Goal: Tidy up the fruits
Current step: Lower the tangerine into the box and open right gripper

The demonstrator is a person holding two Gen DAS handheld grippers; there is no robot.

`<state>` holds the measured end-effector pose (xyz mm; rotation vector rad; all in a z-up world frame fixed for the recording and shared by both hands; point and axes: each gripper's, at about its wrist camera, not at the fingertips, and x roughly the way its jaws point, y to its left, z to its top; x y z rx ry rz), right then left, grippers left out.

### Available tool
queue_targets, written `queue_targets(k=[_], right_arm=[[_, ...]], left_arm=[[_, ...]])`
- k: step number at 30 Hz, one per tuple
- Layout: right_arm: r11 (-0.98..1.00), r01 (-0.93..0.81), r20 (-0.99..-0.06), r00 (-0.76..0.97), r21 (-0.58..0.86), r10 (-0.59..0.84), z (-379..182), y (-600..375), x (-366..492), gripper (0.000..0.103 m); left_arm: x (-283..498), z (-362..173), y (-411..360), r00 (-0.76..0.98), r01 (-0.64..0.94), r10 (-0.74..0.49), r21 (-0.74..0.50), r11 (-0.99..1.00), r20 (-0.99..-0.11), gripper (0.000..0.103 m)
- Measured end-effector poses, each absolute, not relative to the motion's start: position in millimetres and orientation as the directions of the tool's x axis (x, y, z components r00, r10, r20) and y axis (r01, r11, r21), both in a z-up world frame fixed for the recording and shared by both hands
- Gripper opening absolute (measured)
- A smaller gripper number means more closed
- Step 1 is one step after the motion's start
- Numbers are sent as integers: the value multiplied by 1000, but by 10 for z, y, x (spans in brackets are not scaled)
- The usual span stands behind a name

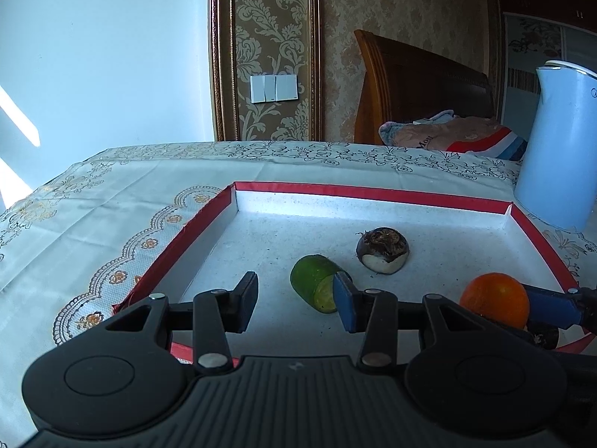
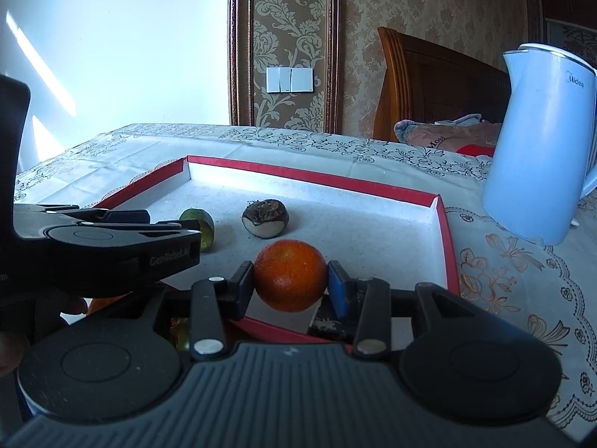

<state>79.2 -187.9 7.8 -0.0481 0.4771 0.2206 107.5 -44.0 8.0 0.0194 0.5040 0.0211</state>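
Floral-patterned cloth covers the surface [image 2: 503, 280], on which a shallow red-rimmed tray [image 2: 449, 246] sits with a pale blue kettle [image 2: 541, 142] just beyond its far right corner. Inside the tray lie a cut green fruit [image 1: 317, 282] and, farther back, a dark brown fruit with a pale cut base [image 1: 382, 250]. The right gripper [image 2: 291, 283] is clenched on the orange [image 2: 290, 275] at the near edge of the tray, one pad against each side of it. The left gripper [image 1: 296, 300] is released, jaws spread and empty, with its right finger just in front of the green fruit. Risk assessment: the orange is round and held only at two narrow contact patches, so a tilt or a quick release is likely to let it roll toward the other fruits or over the low rim. The two grippers work close together; a sideways shift of either could bump the other or nudge the green fruit. Whether the orange rests on the tray floor or hangs clear cannot be determined. A dark object below the right gripper, near the tray's near wall, is mostly hidden and unidentifiable, as are orange and greenish shapes at lower left in the right wrist view.
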Motion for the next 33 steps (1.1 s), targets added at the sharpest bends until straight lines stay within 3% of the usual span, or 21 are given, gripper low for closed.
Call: queue_targets(k=[4, 8, 15, 22, 25, 28, 33], right_arm=[[974, -224, -458, 865, 6, 202, 71, -1885, 798, 41], [976, -218, -451, 869, 19, 203, 72, -1912, 785, 50], [978, -205, -418, 885, 44, 204, 130, -1988, 726, 50], [973, -179, -341, 914, 146, 219, 297, -2258, 480, 49], [963, -175, -322, 917, 206, 236, 333, -2395, 329, 51], [953, -185, -322, 911, 240, 258, 298, -2504, 133, 59], [951, -200, -350, 895, 238, 276, 181, -2562, -157, 59]], left_arm=[[1068, 79, -432, 873, -18, 24, 17, 1000, -487, 46], [1050, 94, -384, 877, -47, 43, 4, 999, -478, 70], [1021, 128, -308, 879, -60, 45, -16, 998, -475, 70], [786, 297, 84, 893, -125, 47, -145, 982, -447, 78], [586, 310, 135, 901, -103, 46, -110, 989, -432, 78], [357, 267, 139, 908, -89, 67, -35, 995, -414, 78], [64, 224, 213, 904, -61, 33, -52, 997, -427, 79]])
